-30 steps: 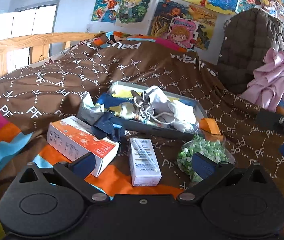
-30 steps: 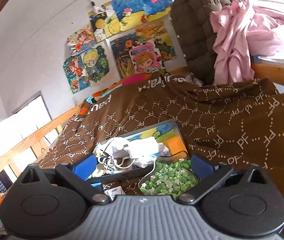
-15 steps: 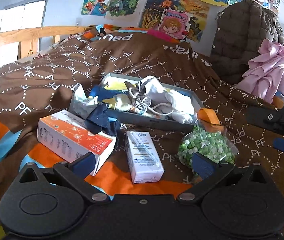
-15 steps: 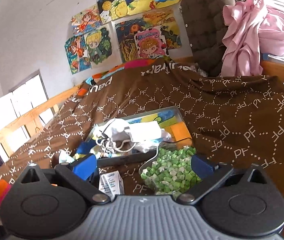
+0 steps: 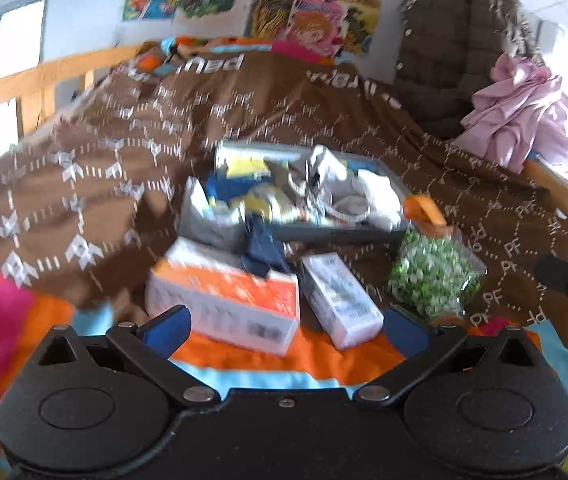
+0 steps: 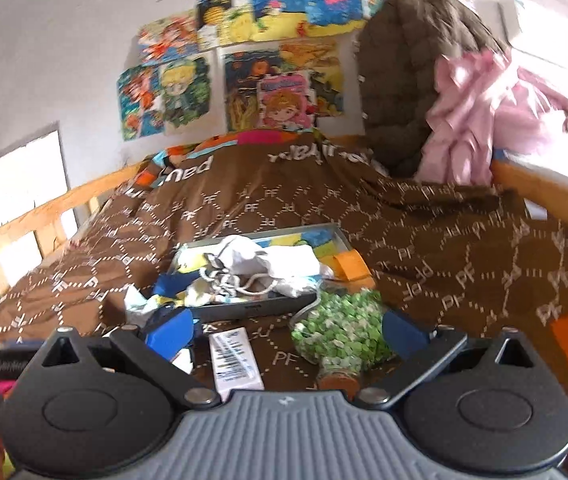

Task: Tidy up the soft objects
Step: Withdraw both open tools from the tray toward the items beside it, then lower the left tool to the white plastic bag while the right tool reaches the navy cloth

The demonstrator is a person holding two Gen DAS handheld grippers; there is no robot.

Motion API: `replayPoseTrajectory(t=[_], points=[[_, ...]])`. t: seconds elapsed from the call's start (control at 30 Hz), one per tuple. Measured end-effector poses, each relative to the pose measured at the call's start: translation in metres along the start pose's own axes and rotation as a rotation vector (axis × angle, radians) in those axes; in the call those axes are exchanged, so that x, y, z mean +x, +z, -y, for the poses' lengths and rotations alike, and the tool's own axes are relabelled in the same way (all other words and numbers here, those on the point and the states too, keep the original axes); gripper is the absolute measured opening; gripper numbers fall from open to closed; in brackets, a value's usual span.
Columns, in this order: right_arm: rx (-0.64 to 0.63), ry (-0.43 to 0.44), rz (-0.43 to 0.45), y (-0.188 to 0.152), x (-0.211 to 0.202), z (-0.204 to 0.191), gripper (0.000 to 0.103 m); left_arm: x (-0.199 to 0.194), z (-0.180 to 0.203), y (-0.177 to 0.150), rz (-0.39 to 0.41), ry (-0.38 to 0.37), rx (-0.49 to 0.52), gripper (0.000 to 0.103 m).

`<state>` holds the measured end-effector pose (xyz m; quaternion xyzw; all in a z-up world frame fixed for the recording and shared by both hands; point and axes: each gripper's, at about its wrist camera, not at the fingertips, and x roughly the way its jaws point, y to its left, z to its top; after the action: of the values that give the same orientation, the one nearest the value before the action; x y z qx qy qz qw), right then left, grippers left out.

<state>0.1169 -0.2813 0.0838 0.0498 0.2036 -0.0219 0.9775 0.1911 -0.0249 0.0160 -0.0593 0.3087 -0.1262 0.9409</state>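
Observation:
A grey tray (image 5: 335, 234) (image 6: 260, 306) on the brown bedspread holds crumpled white cloth with cord (image 5: 335, 184) (image 6: 260, 262) and other soft items. A dark blue cloth (image 5: 264, 248) hangs over its front edge. In front lie an orange-white box (image 5: 224, 300), a small white box (image 5: 339, 296) (image 6: 234, 358) and a clear bag of green pieces (image 5: 431, 272) (image 6: 339, 334). My left gripper (image 5: 284, 330) is open and empty, just short of the boxes. My right gripper (image 6: 284, 330) is open and empty, above the white box and the bag.
A wooden bed rail (image 5: 24, 84) runs along the left. A brown quilted jacket (image 6: 407, 80) and pink cloth (image 6: 483, 120) hang at the back right. An orange item (image 5: 423, 210) lies at the tray's right end. The right gripper's body (image 5: 567, 280) shows at the left view's right edge.
Both grippers have moved down and closer to the items in front of the tray. The left view has swung slightly left and is blurred. Nothing was picked up.

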Motion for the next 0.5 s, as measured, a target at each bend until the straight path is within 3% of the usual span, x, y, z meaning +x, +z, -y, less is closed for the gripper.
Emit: replayPoseTrajectory(t=[0.2,0.5], points=[[-0.052,0.064,-0.052,0.034,-0.011,-0.045,0.103,-0.016,-0.026,0.018,0.027,-0.013,0.01,0.102],[-0.183,0.055,-0.099,0.086,-0.003,-0.085,0.103,-0.014,-0.048,0.049,0.032,0.0,0.044,0.102]])
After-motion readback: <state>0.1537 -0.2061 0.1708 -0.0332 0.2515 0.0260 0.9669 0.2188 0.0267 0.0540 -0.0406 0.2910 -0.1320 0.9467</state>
